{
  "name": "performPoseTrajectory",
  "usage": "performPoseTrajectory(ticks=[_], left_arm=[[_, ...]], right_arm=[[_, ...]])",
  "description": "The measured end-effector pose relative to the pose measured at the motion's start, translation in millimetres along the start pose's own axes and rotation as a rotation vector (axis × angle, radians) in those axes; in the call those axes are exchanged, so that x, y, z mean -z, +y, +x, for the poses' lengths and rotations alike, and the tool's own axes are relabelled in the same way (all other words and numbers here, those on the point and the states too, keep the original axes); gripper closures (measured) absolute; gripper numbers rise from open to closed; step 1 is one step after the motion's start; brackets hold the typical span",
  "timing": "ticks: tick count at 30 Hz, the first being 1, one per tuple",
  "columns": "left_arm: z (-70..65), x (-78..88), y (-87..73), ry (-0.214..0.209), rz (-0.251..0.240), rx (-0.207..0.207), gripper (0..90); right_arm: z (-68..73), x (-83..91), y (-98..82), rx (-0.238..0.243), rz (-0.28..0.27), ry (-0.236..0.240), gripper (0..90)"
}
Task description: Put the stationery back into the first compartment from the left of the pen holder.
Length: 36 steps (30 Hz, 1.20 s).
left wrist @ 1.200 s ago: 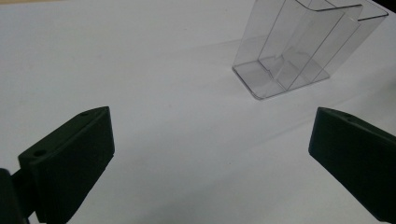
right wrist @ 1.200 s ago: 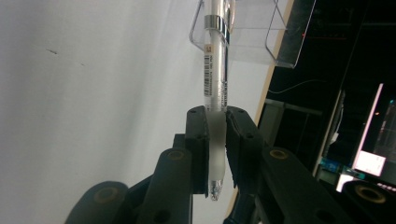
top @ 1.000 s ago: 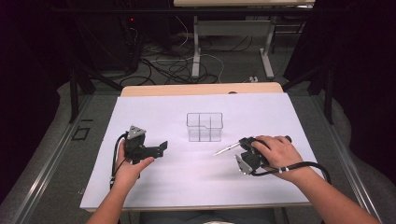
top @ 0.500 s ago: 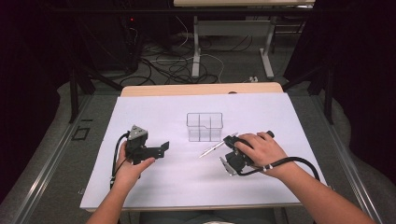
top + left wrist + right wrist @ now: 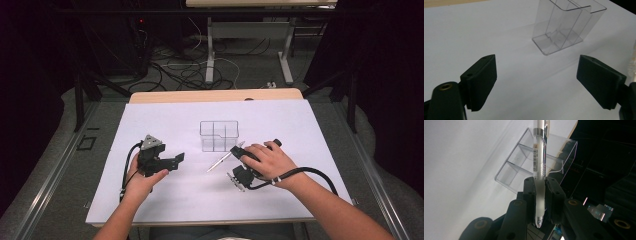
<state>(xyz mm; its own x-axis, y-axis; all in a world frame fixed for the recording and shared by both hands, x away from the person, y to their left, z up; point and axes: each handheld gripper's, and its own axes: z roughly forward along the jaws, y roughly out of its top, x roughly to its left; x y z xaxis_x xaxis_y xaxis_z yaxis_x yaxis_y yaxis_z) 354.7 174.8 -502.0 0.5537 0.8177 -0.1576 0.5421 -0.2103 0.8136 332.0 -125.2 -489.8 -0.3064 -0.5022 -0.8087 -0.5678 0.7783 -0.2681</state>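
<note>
A clear plastic organizer with several compartments stands upright in the middle of the white sheet. My right gripper is shut on a clear-bodied pen, just right of and in front of the organizer, with the pen's free end slanting down-left over the sheet. In the right gripper view the pen sticks out from between the shut jaws of the right gripper, across the organizer. My left gripper rests at the left, open, pointing at the organizer. The left gripper has just been closing a little, with nothing between its jaws.
A wooden table edge shows behind the sheet. Cables and desk legs lie on the floor beyond. The right gripper's black cable loops over the sheet beside the forearm.
My right hand has moved left with the pen, closer to the organizer's front right corner. The left hand has stayed in place.
</note>
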Motion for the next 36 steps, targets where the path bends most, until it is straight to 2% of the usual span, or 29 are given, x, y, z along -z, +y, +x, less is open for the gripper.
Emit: performPoseTrajectory(ticks=[4, 8, 13, 18, 21, 22, 25, 26, 30, 34, 36], left_arm=[[-8.7, -2.1, 2.1, -0.038, 0.008, -0.012, 24.6], [-16.7, -3.4, 6.2, -0.071, 0.025, -0.047, 32.6], [-23.6, -6.5, 11.0, -0.110, 0.049, -0.096, 34.5], [-29.7, -11.2, 15.4, -0.144, 0.076, -0.109, 36.8], [-33.6, -14.9, 19.3, -0.154, 0.095, -0.113, 36.5], [-34.4, -15.8, 21.0, -0.153, 0.109, -0.129, 36.6], [-39.6, -19.5, 24.9, -0.145, 0.137, -0.137, 36.7], [-41.3, -20.9, 26.0, -0.153, 0.147, -0.136, 37.0], [-47.4, -26.4, 31.3, -0.177, 0.190, -0.140, 38.7], [-54.7, -31.7, 36.6, -0.207, 0.212, -0.155, 41.4], [-59.7, -34.2, 38.7, -0.219, 0.220, -0.152, 42.6]], right_arm=[[1.0, -2.9, 4.8, 0.018, -0.006, -0.007, 80.0], [2.8, -5.0, 9.1, 0.033, -0.005, 0.001, 80.0], [5.2, -8.2, 13.1, 0.059, -0.012, -0.012, 80.0], [8.0, -10.7, 16.2, 0.078, -0.004, -0.025, 80.0], [9.8, -12.0, 18.3, 0.087, -0.004, -0.027, 80.0], [10.0, -11.6, 19.2, 0.091, 0.003, -0.016, 80.0], [11.5, -13.8, 20.6, 0.099, -0.010, -0.022, 80.0], [12.9, -13.5, 20.8, 0.087, -0.003, -0.020, 80.0], [12.5, -15.2, 22.0, 0.121, -0.008, -0.021, 80.0], [14.4, -15.9, 21.8, 0.134, -0.002, -0.013, 80.0], [13.3, -15.9, 22.5, 0.155, -0.011, -0.022, 80.0]])
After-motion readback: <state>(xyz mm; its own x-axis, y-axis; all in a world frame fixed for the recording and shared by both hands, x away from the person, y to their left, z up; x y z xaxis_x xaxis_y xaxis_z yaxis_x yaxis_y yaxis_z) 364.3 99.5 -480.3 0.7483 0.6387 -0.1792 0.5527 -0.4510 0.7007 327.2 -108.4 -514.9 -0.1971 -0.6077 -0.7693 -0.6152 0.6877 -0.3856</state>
